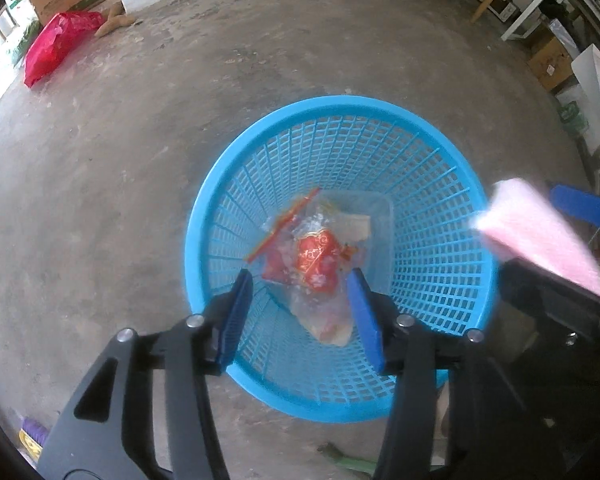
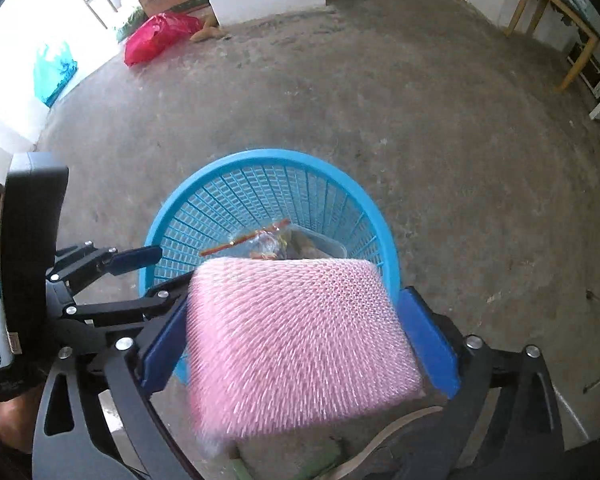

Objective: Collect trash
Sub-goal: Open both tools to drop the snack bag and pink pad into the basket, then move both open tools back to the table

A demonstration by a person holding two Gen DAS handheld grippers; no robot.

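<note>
both tools are being held above the blue basket, pointing steeply down into it. the left gripper is being shown with its jaws apart and nothing pressed between the pads; the clear bag with red wrappers is lying below them inside the basket, on top of a clear tub, so it is judged as already released. the right gripper is being shown spread wide, with the pink pad sitting between its blue fingers; the pad is blurred, and whether it is being touched by the pads or is already slipping free cannot be told. the pad is hanging over the near rim of the basket, partly outside it in the right wrist view. for the drop to be done well, the pad is best being carried further over the middle of the opening before the jaws are cleared, since a broad, light piece is likely being caught on the rim or tipped out onto the floor. the left gripper is best being kept aside so the fall is not being blocked. a red bag is lying far off by the wall.
</note>
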